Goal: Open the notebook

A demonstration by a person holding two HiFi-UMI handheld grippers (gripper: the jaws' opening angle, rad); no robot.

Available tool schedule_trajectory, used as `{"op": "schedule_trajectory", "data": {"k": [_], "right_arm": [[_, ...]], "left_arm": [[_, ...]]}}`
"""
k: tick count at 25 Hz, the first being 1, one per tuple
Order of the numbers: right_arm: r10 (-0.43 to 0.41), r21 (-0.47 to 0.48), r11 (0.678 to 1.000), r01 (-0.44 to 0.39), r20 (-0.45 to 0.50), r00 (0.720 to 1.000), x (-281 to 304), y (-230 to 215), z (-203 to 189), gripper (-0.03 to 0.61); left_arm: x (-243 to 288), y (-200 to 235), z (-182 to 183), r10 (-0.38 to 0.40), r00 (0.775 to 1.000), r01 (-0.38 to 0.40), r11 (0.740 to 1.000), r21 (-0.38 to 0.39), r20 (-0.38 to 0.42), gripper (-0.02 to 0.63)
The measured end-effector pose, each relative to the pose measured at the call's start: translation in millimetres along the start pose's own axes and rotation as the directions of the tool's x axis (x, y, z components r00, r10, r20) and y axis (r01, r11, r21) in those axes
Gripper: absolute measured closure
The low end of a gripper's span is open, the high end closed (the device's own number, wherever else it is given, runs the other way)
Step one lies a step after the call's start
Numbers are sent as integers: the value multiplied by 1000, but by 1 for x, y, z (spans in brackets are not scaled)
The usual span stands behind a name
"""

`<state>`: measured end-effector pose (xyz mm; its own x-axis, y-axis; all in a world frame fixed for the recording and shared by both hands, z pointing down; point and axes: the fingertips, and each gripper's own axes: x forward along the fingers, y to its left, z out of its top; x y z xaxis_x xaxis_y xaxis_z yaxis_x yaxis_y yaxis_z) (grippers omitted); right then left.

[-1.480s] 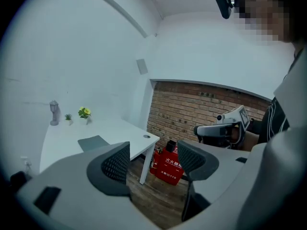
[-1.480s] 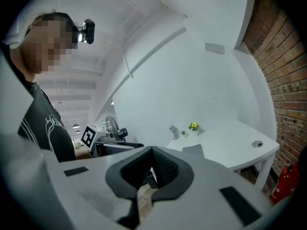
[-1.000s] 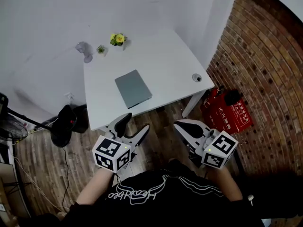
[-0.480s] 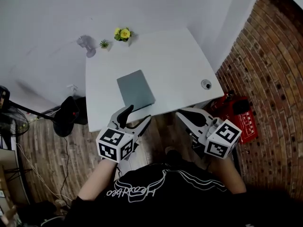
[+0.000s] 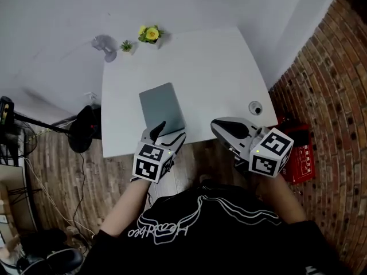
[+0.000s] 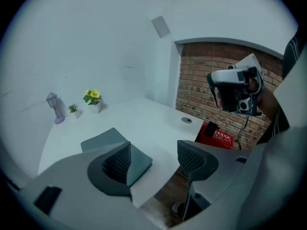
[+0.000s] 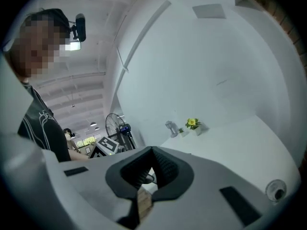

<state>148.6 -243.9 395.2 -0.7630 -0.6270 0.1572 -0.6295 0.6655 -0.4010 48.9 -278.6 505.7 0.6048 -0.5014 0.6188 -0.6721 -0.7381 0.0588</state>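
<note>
The closed grey notebook [image 5: 161, 105] lies flat on the white table [image 5: 218, 73], near its front edge. My left gripper [image 5: 169, 132] is open and hovers at the notebook's near edge. In the left gripper view the notebook [image 6: 140, 158] shows past the left pad, with its near corner in the gap of the left gripper [image 6: 156, 159]; nothing is held. My right gripper [image 5: 215, 125] is shut and empty, at the table's front edge to the right of the notebook. In its own view the right gripper [image 7: 152, 166] has its pads pressed together.
A yellow flower pot [image 5: 150, 34], a small green plant [image 5: 125, 46] and a small lamp figure [image 5: 103, 43] stand at the table's back left. A round grommet [image 5: 255, 107] sits near the front right corner. A red box [image 5: 299, 153] lies on the floor by the brick wall.
Both grippers moved forward toward the table. The left one went from the floor side of the table's edge to the notebook's near edge. The right one reached the front edge.
</note>
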Motion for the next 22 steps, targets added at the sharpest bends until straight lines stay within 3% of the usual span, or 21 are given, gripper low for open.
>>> {"op": "schedule_trajectory", "data": {"k": [12, 22], "right_arm": [[110, -34, 993, -113, -85, 990, 3, -24, -12, 575], [100, 4, 995, -101, -125, 987, -5, -37, -33, 575]], "left_arm": [[66, 11, -42, 135, 982, -131, 991, 38, -131, 301], [89, 21, -61, 199, 967, -188, 979, 80, -157, 302]]}}
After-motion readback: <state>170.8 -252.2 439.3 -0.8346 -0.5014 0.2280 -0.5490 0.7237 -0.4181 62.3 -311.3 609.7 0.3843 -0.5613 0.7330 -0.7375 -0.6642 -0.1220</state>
